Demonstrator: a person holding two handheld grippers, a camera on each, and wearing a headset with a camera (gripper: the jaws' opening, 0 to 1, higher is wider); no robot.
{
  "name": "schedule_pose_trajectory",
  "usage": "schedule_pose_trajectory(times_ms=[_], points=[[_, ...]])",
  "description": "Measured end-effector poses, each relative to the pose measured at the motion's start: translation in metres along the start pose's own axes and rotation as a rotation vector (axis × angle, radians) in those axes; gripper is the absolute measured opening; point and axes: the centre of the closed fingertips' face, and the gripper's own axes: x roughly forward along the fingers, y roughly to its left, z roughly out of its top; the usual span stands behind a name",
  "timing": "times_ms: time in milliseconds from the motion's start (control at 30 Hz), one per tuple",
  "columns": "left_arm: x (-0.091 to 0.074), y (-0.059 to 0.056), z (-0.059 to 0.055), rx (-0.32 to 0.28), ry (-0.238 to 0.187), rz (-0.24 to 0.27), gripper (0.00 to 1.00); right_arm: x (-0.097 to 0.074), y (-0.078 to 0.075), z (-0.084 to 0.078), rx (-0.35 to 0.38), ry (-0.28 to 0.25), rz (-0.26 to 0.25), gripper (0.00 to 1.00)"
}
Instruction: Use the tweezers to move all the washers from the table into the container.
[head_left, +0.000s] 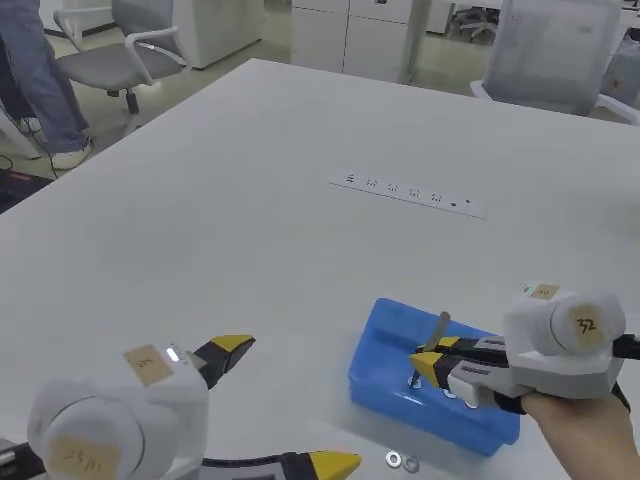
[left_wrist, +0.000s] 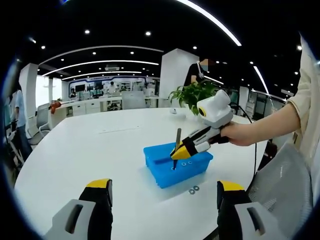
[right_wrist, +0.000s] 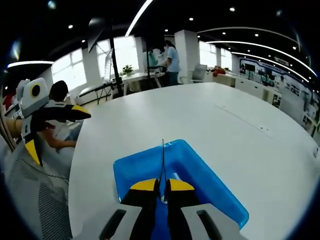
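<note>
Over the blue container at the near right of the table, the right gripper has its jaws closed on the tweezers, which slant down so that their tip reaches into the tub while the back end sticks up above the gripper. In the right gripper view the tweezers' two arms read as one thin line, so they look pinched nearly together. Whether a washer sits at the tip I cannot tell, as it is too small and partly hidden by the jaws. The step in hand appears to be dropping a washer off. To do it well, I would keep the tip low and inside the walls, ease the squeeze gently so the arms spring apart without flicking, and lift straight up only once the tip is bare. On the tub's floor, close to the tip, there seem to be a couple of small pale rings, though an exact count is beyond these views. Two washers lie on the table just beside the container's near wall, waiting to be picked up. The left gripper hovers at the near left, jaws wide apart and empty, well apart from the tub.
</note>
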Motion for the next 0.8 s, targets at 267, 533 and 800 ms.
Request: schedule_pose_trajectory(times_ms=[267,533,800], points=[[0.0,0.001,0.0,0.0,-0.004,0.0,0.88,-0.011,-0.005,0.016,0.028,-0.078,-0.027,0.04],[0.0,0.0,0.0,0.001,-0.003,-0.003,0.88,-0.031,0.0,0.032,0.048,-0.147,-0.036,0.04],[0.001,-0.002,-0.001,0.005,0.003,-0.01,0.88,-0.049,0.015,0.048,0.03,-0.206,-0.028,0.03]])
